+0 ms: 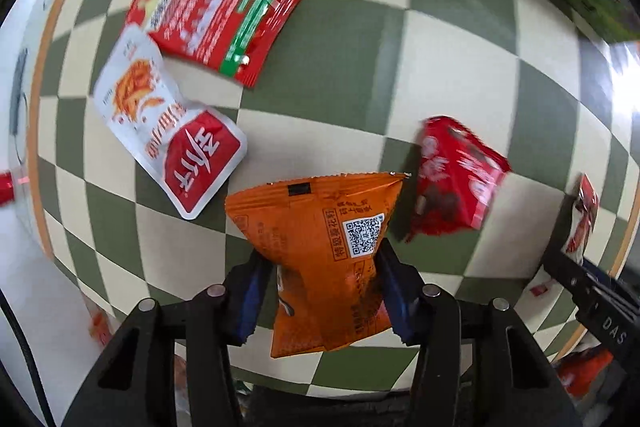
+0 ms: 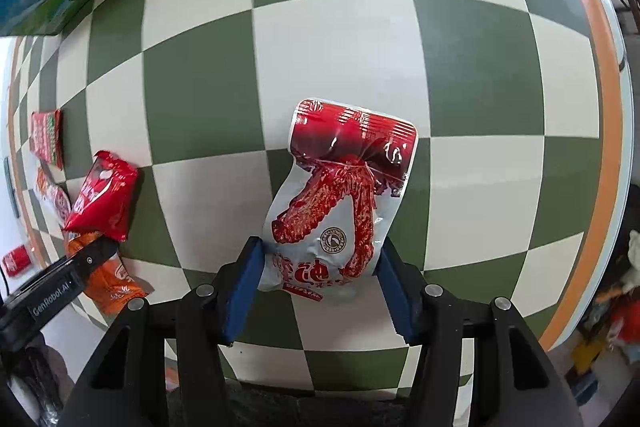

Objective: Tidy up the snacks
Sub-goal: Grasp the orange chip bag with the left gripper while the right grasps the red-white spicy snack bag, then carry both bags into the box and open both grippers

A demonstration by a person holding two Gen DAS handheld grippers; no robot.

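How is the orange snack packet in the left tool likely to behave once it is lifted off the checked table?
The orange packet is pinched in where the left tool clamps it, so it is probably soft and floppy. Its glossy film may slip a little between the pads. It looks puffed and small, so it is likely light and should not strain the grip.

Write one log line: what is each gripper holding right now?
left gripper: shut on orange packet | right gripper: shut on wing packet | table: three more packets

Glossy crinkled foil orange packet (image 1: 320,251) and shiny plastic chicken-wing pouch (image 2: 340,203) on a smooth checkered tabletop (image 2: 320,39).
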